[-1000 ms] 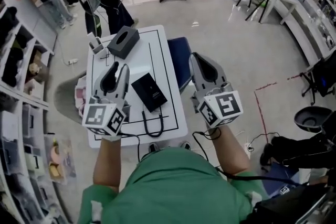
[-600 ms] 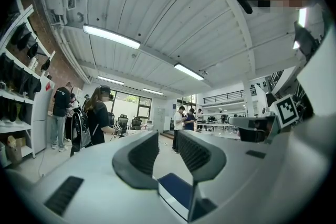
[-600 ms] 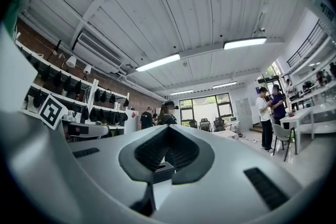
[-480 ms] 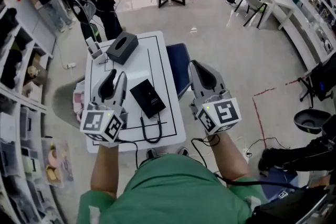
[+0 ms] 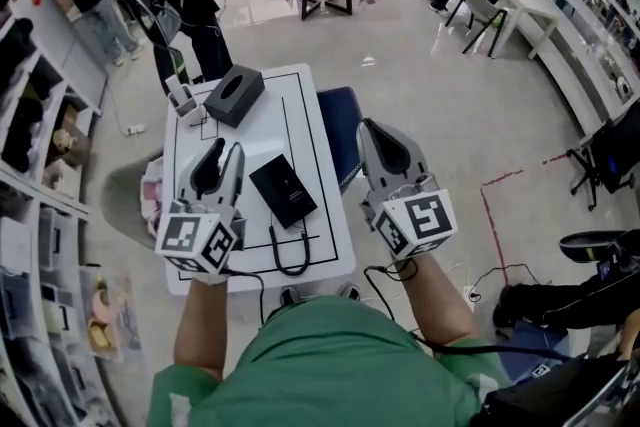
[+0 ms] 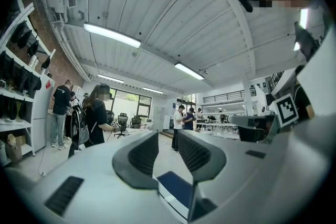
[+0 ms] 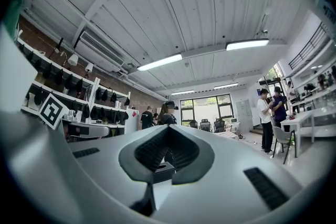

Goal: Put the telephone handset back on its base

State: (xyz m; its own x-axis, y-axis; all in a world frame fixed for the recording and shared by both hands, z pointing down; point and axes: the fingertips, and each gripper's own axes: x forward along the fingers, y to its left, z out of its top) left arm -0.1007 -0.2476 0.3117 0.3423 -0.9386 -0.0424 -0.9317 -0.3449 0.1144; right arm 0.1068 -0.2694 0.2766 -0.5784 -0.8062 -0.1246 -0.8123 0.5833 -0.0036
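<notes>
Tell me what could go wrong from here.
1. The cord lies looped by the table's near edge, between the two grippers. One passing low could snag it and drag the phone.
2. The right gripper is shut and off the table's side, over the chair. It must open before any grip.

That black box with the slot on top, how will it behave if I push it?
The black box looks stiff, low and flat-based, so it would probably slide on the smooth white table rather than tip. If it holds tissues, it is likely light.
</notes>
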